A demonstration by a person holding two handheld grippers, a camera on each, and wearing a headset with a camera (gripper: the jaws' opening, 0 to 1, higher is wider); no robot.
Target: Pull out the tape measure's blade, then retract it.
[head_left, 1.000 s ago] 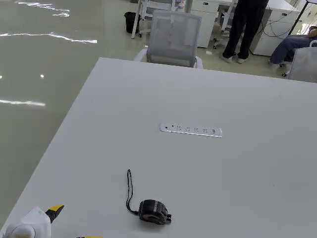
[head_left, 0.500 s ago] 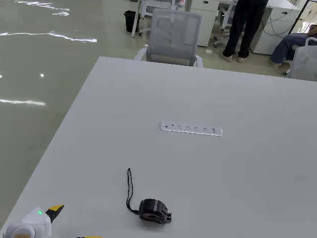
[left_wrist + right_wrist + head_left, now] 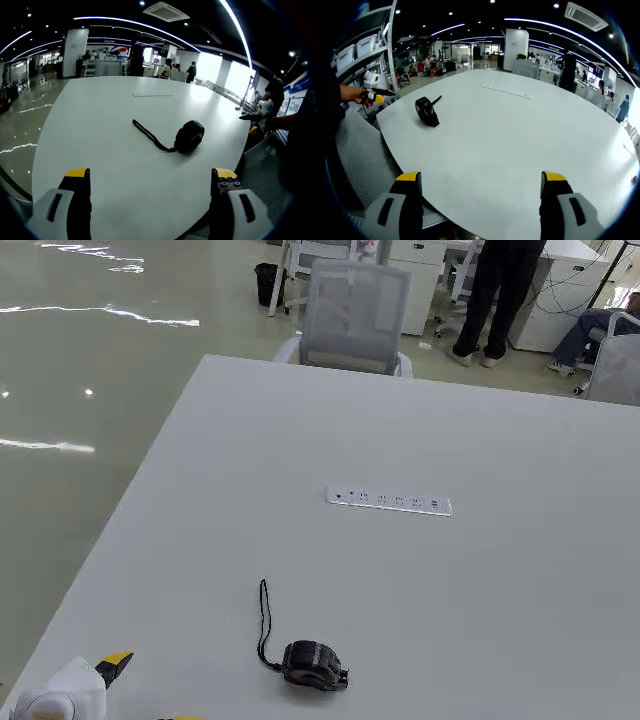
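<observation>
Head view: the tape measure lies at lower centre on the white surface, its strap trailing upward. Left gripper view: the left tool stands wide and empty, with the tape measure just right of centre. Right gripper view: the right tool stands wide and empty, with the tape measure at upper left.

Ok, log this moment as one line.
phase: pre-grasp | black tape measure: on white table, blade in, untouched | left gripper: open, empty | right gripper: open, empty

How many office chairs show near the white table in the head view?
2. A grey mesh chair stands at the table's far edge. A second chair is cut off at the picture's right edge. Others may be out of frame.
</observation>
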